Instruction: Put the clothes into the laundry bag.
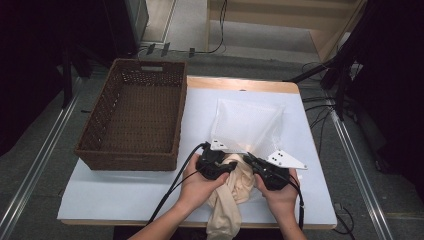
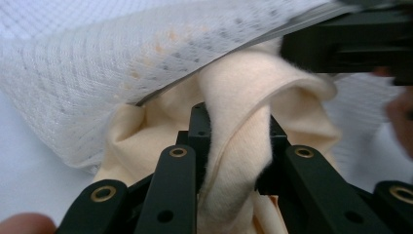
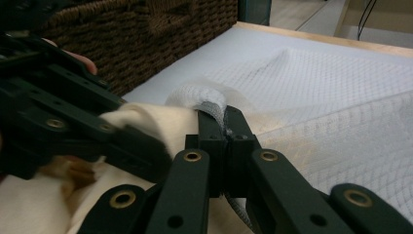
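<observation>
A white mesh bag point(image 1: 247, 125) lies flat in the middle of the table, its opening towards me. A cream garment point(image 1: 235, 192) is bunched at that opening and trails off the near table edge. My left gripper point(image 1: 231, 166) is shut on a fold of the cream garment point(image 2: 243, 97), just under the lifted mesh bag point(image 2: 97, 73). My right gripper point(image 1: 248, 160) is shut on the rolled rim of the mesh bag point(image 3: 204, 100), holding it up over the garment point(image 3: 146, 122). In the right gripper view the left gripper point(image 3: 73, 122) sits close at the left.
A brown wicker basket point(image 1: 127, 160) with nothing in it stands at the table's left, partly over the edge. The white table top point(image 1: 125, 192) has bare room in front of the basket. Cables and dark stands sit on the floor at the right.
</observation>
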`<state>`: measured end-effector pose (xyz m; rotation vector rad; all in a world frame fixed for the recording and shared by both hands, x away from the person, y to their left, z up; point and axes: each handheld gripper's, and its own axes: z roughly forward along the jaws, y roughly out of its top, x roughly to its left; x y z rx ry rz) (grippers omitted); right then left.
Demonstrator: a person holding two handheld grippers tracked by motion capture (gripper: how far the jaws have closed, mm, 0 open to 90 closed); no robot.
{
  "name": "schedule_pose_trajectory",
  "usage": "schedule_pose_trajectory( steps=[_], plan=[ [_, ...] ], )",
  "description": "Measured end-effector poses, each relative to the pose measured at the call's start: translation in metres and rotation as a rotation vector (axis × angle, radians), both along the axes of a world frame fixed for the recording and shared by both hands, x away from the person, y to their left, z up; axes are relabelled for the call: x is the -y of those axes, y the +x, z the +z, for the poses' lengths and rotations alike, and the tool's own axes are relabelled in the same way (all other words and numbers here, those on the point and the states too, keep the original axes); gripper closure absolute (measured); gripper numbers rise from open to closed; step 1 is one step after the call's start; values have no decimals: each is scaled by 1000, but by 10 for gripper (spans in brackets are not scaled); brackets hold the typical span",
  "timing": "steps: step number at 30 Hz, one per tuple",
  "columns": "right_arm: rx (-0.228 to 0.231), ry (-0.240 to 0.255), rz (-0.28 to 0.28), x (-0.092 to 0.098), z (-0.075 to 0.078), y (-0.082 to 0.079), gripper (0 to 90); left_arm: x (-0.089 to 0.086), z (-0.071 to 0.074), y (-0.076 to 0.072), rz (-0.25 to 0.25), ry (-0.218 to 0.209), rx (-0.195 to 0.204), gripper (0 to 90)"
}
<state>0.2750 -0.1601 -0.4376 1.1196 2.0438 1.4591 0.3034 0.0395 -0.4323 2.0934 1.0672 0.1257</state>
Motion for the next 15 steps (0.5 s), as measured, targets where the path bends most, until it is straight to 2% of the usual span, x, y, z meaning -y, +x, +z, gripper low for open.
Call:
schedule_pose_trajectory(
  steps=[1,3,5,8,10,11,12,13,15],
  plan=[
    [-4,-5,3,-1,-1,0,900,3,-7,2,-8,9,-7,742],
    [-10,-13,14,-2,-4,0,899,8,-17,9,-48,13,-53,700],
    [-14,-19,18,-2,-5,-1,899,8,-13,8,-52,10,-47,658],
    [-17,-19,15,0,-6,-2,899,3,-2,-1,-112,-13,-14,491],
    [-17,-16,10,2,-7,-1,899,-2,4,-5,-126,-20,-6,454],
    [-19,-13,10,2,-7,0,899,-3,6,-7,-135,-20,-7,455],
    [-22,-8,6,2,-8,0,899,-3,5,-7,-137,-9,-7,498],
    [-22,-8,5,2,-8,0,899,-3,3,-6,-136,29,-20,524],
    [-25,-9,8,1,-7,-1,900,-1,-4,-2,-143,46,-87,586]
  ],
)
